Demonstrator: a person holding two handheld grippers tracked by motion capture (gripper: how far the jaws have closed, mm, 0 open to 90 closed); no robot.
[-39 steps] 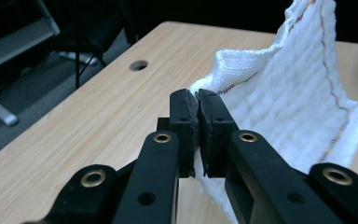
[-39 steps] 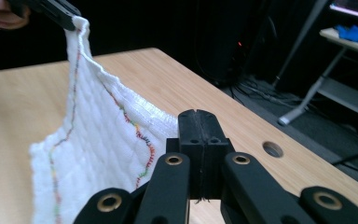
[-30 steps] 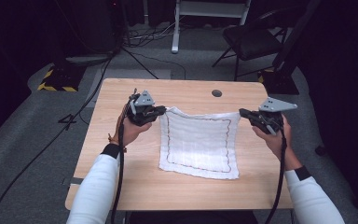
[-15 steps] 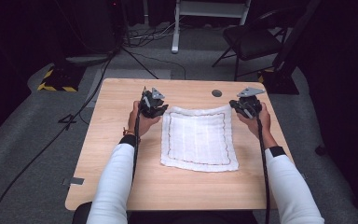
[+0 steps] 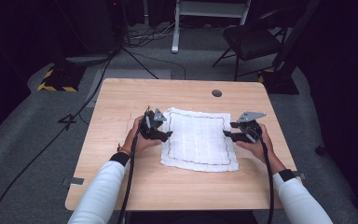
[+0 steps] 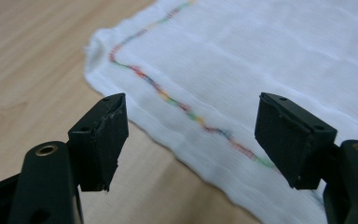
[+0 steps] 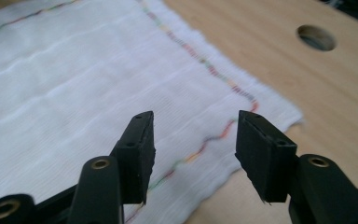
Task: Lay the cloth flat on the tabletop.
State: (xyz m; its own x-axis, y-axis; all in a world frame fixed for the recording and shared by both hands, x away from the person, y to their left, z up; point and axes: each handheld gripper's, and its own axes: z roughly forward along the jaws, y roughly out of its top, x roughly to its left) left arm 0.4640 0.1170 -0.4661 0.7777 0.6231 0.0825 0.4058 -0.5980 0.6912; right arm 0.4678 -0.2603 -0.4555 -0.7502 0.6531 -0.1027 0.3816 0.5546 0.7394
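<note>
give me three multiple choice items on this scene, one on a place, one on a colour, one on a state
1. Where does the round hole in the table sit?
A. beyond the cloth's far right corner
B. at the near left corner
C. under the cloth

2. What colour is the cloth?
A. solid blue
B. white with a multicoloured stitched border
C. black

3. How do the left tool and right tool stand?
A. both clamped on the cloth
B. both open over the cloth's edges
C. both holding a cup

Answers: 1 A, the high view shows it past that corner. 2 B, both gripper views show the stitching. 3 B, the jaws have just been opening, gaps showing, nothing pinched.
</note>
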